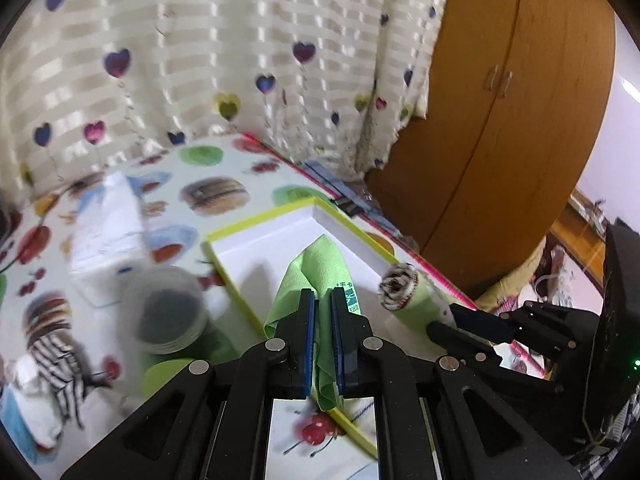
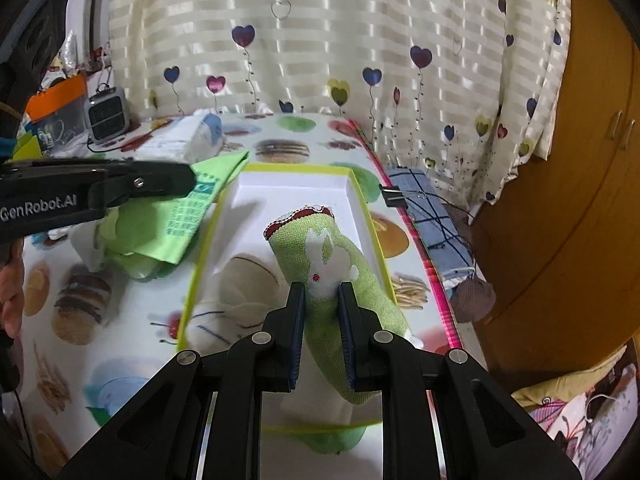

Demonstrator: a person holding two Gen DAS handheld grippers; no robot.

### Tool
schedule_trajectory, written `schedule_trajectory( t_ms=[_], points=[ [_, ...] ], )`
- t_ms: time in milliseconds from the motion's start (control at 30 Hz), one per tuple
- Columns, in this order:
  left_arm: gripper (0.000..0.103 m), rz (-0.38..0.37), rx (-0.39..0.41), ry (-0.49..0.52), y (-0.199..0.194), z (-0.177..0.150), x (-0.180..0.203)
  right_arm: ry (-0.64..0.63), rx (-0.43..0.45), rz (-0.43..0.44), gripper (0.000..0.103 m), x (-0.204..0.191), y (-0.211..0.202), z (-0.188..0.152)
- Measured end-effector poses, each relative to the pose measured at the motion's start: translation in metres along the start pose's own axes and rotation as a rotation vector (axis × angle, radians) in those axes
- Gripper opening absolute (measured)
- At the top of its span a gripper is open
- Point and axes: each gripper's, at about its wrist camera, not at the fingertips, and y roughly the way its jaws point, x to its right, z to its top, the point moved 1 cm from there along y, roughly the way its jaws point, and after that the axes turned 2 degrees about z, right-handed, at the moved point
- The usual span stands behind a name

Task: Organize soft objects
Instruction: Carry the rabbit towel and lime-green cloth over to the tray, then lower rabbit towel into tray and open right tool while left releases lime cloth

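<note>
My left gripper (image 1: 322,294) is shut on a light green cloth (image 1: 320,256), which hangs over the near left side of a white box with a yellow-green rim (image 1: 256,221). From the right wrist view, the left gripper (image 2: 191,179) holds that green cloth (image 2: 188,220) beside the box's rim (image 2: 296,167). My right gripper (image 2: 322,294) is shut on a rolled green towel with a white rabbit (image 2: 320,248), tilted over the box's right half. The rolled towel (image 1: 402,290) and right gripper (image 1: 442,318) also show at the box's right edge.
A tissue pack (image 1: 108,224) and a clear jar with a dark lid (image 1: 168,312) stand left of the box, with striped cloth (image 1: 60,356) nearer. A blue checked cloth (image 2: 432,208) lies on the table's right edge. A wooden wardrobe (image 1: 500,120) and curtain stand behind.
</note>
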Motion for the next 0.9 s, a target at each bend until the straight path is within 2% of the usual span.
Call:
schedule_trajectory(
  t_ms=[200, 367, 433, 467, 533, 667, 733, 800, 900],
  points=[
    [0.008, -0.019, -0.043, -0.036, 0.029, -0.001, -0.002, -0.002, -0.008, 0.000, 0.018, 0.003, 0.013, -0.002],
    [0.008, -0.001, -0.077, -0.042, 0.041, -0.003, -0.006, -0.013, -0.006, -0.007, 0.019, 0.001, 0.021, 0.001],
    [0.013, -0.001, -0.075, -0.056, 0.041, -0.002, -0.009, -0.021, -0.003, -0.014, 0.020, 0.000, 0.022, 0.003],
    [0.016, 0.000, -0.065, -0.055, 0.038, -0.002, -0.010, -0.022, -0.002, -0.017, 0.021, -0.001, 0.023, 0.003],
    [0.028, 0.012, -0.045, -0.046, 0.030, -0.001, -0.012, -0.020, 0.008, -0.025, 0.024, -0.002, 0.022, 0.004],
    [0.034, 0.045, -0.029, -0.045, 0.011, -0.004, -0.019, -0.002, 0.053, -0.024, 0.027, -0.003, 0.012, 0.006],
    [0.038, 0.064, -0.018, -0.042, -0.002, -0.009, -0.022, 0.003, 0.079, -0.025, 0.041, -0.006, 0.004, 0.008],
    [0.040, 0.060, 0.000, -0.052, -0.018, -0.014, -0.027, 0.011, 0.097, -0.015, 0.046, -0.010, -0.004, 0.009],
    [0.046, 0.093, 0.027, -0.069, -0.041, -0.024, -0.037, 0.009, 0.125, 0.010, 0.046, -0.021, -0.017, 0.009]
  ],
)
